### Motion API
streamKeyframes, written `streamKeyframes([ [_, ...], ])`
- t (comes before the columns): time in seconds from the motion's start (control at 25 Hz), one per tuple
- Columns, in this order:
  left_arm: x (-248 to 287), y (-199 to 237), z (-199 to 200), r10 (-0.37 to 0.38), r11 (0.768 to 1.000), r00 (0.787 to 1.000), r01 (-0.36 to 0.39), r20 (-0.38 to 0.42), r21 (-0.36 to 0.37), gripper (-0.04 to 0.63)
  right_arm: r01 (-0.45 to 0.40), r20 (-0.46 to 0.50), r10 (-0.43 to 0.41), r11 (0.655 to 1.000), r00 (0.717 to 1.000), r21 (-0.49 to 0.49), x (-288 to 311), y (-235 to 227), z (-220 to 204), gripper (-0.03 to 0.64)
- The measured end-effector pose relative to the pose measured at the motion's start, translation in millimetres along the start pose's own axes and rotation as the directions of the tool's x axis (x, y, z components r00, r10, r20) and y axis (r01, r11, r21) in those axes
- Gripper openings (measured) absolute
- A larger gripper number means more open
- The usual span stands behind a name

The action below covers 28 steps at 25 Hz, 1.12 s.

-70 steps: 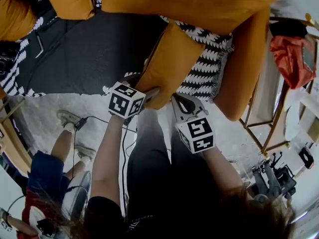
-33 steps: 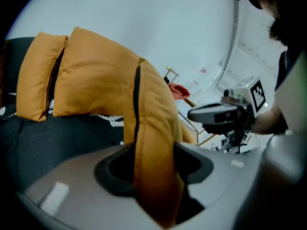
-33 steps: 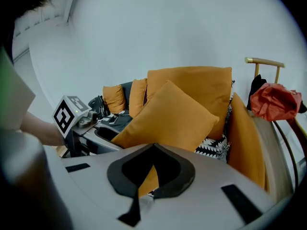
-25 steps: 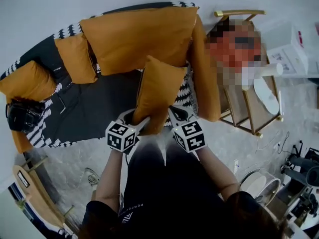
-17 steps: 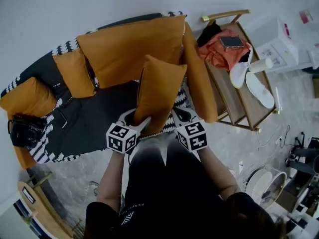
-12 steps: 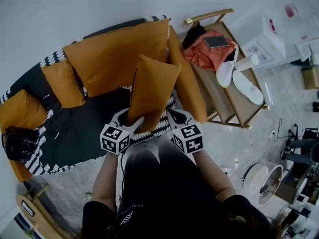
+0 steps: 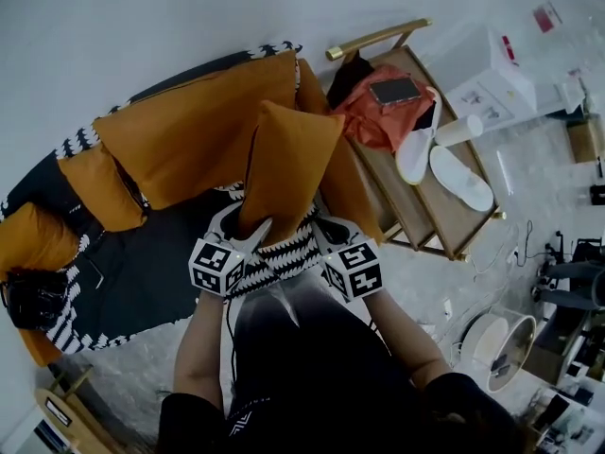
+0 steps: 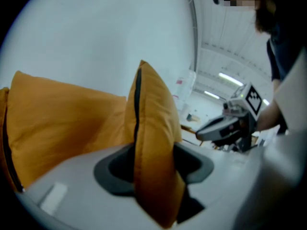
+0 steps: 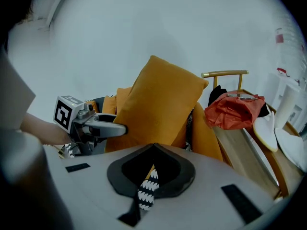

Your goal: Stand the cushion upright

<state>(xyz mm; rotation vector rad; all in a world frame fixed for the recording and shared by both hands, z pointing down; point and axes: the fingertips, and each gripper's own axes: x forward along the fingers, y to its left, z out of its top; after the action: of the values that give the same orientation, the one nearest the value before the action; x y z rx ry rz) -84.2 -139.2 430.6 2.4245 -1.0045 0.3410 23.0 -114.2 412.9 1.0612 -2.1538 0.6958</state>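
The cushion (image 7: 284, 173) is a plump mustard-orange square with a dark seam line down one edge. It stands on end at the right end of the sofa (image 7: 161, 253), over the black-and-white zigzag throw (image 7: 284, 258), with its top corners up against the big back cushion (image 7: 180, 140).

Your left gripper (image 7: 244, 227) is clamped on the cushion's lower left edge; in the left gripper view the fabric bulges between both jaws. Your right gripper (image 7: 326, 230) sits just beside the lower right corner with its jaws drawn together. Only a thin slit remains, and it shows the throw and a sliver of orange.

In the head view both grippers cover the cushion's bottom edge, so whether it rests on the seat cannot be made out. Whether the right jaws nip the throw is also unclear.

In the earliest frame the cushion lay slanted across the throw. A second ago it was already upright, with both grippers at its base as now.
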Motion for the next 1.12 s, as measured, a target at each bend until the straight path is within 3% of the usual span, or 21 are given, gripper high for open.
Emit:
streamKeyframes([
  [0.4, 55.3, 19.7, 0.2, 0.042, 0.999, 0.996, -0.041, 0.080, -0.018, 0.241, -0.042, -0.064, 0.041, 0.999, 0.997, -0.013, 26.8, -38.1, -10.4, -0.006],
  [0.88, 95.8, 47.8, 2.9, 0.071, 0.998, 0.985, -0.070, 0.156, -0.013, 0.242, -0.089, -0.090, 0.087, 0.996, 0.992, -0.015, 57.6, -48.6, -22.9, -0.005],
  [1.12, 111.4, 64.9, -1.8, 0.106, 0.994, 0.979, -0.099, 0.175, -0.050, 0.242, -0.106, -0.115, 0.106, 0.994, 0.988, 0.002, 76.8, -49.6, -31.4, -0.006],
])
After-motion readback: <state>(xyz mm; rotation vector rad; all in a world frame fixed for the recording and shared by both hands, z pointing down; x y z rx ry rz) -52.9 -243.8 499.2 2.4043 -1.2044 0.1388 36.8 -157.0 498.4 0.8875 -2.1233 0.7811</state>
